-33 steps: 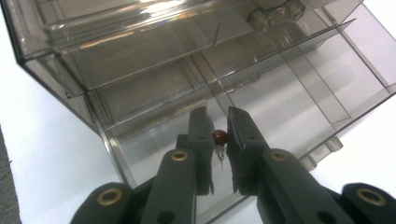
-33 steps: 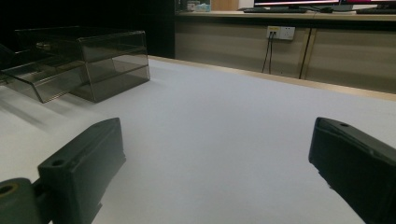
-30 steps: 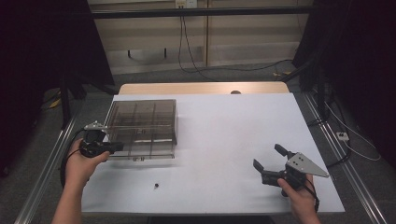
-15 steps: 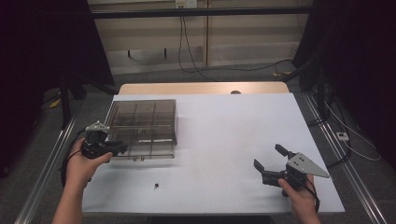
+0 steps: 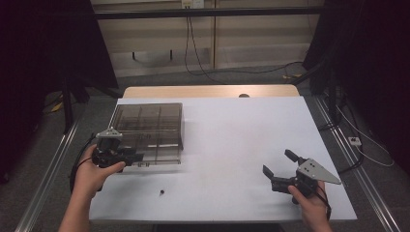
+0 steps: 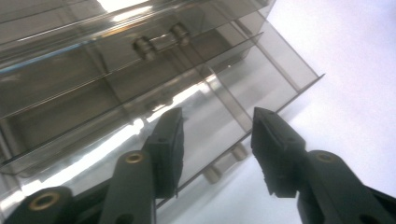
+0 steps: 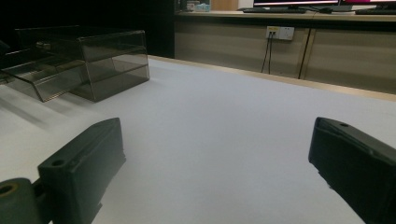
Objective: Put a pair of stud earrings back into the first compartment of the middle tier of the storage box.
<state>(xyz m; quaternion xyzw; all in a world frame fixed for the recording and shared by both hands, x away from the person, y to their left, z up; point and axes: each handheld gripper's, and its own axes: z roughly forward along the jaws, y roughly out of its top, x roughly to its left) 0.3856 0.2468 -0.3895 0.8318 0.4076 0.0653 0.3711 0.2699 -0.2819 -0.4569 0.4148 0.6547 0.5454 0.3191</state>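
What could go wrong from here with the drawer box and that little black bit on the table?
1. The left gripper, jaws just opened, sits at the smoky drawer box; its pulled-out drawer could get nudged or jam.
2. The small dark piece lies loose near the table front edge; a forearm could sweep it off.

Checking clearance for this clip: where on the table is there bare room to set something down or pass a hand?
The white table is bare between the clear drawer box and the right gripper, and along the far edge. It is crowded at the near left: the left gripper, jaws apart, sits at the pulled-out drawer, with a small dark object nearby.
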